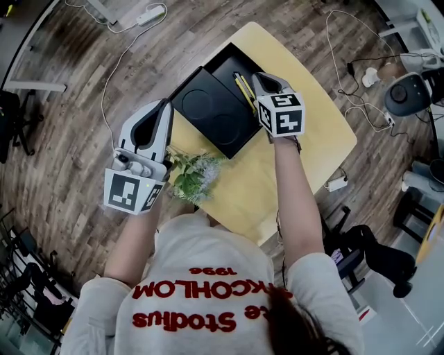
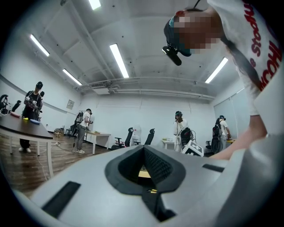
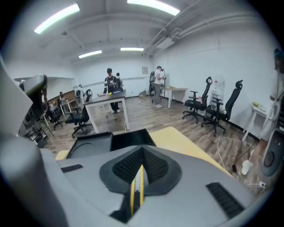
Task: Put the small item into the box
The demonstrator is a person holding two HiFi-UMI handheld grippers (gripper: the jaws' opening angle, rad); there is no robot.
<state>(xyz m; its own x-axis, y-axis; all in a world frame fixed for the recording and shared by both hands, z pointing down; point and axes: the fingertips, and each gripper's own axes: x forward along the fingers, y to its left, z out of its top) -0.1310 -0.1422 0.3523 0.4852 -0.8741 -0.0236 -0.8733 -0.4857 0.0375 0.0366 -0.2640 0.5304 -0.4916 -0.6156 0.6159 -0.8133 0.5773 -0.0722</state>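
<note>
Right gripper view: the right gripper (image 3: 141, 163) pinches a slim, flat yellow-and-grey small item (image 3: 137, 188) between ribbed black pads, above the matte black box (image 1: 223, 69). The left gripper (image 2: 144, 156) has its jaws pressed together.

The floor (image 1: 62, 104) was dark wood planking, and a white cable (image 1: 114, 69) trailed across it towards a power strip (image 1: 149, 15). A pale yellow table (image 1: 312, 132) stood on the boards. The walls (image 2: 146, 113) were plain white, and long strip lights (image 2: 119, 60) glowed along the white ceiling. Black office chairs (image 3: 217, 108) were lined up near one wall, beside a light desk (image 3: 175, 91). Further off, a few people (image 3: 110, 86) stood behind a white table (image 3: 104, 99).
</note>
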